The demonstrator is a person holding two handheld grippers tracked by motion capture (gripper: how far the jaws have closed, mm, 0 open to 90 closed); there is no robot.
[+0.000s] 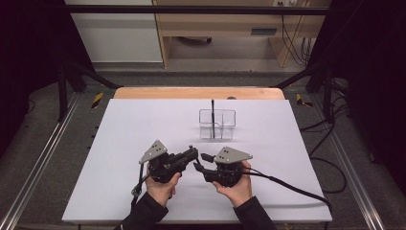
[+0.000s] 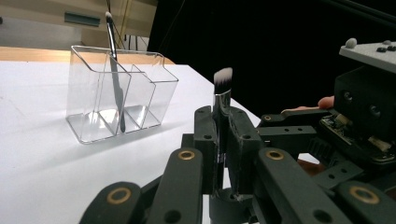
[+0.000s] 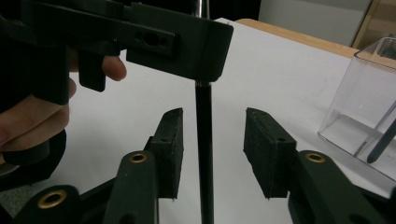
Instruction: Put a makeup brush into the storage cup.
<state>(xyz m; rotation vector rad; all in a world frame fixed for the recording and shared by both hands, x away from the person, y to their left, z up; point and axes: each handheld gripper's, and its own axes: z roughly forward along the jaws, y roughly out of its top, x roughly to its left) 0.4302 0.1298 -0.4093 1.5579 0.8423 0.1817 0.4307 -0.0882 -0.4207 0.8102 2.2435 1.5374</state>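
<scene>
Two tools are held close together near the front of the white surface (image 1: pixel 119 158). A slim black-handled makeup brush w/ white-tipped bristles (image 2: pixel 222 100) is clamped upright by the left tool (image 2: pixel 223 140), presumably for handover. The right tool (image 3: pixel 212 154) is spread wide around its handle, not touching. A clear plastic divided organiser (image 2: pixel 116 100), already w/ one brush (image 2: pixel 113 60), stands just beyond.

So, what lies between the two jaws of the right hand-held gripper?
In the right gripper view, the black handle of the makeup brush stands upright between the open jaws of the right hand-held gripper, touching neither. The left hand-held gripper holds it from above.
</scene>
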